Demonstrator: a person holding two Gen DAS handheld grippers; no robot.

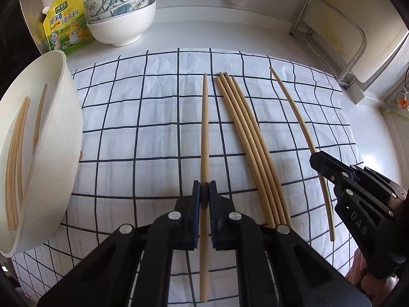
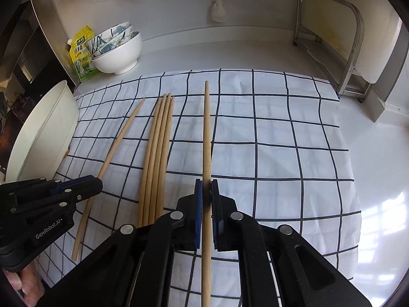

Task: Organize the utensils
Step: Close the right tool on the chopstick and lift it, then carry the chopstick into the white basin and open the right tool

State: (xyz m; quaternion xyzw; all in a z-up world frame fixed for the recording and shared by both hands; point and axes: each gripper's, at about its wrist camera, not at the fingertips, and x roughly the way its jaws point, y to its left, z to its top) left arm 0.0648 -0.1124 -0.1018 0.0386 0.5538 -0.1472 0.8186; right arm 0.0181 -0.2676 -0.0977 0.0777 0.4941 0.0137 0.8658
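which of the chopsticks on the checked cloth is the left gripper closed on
The single chopstick lying left of the four-stick bundle, nearest the white container; the left gripper clamps it. The far-right one sits in the right gripper.

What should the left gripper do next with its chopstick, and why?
Probably lift and carry it left to the white tub: the left gripper is shut on a chopstick, and the tub already holds some chopsticks.
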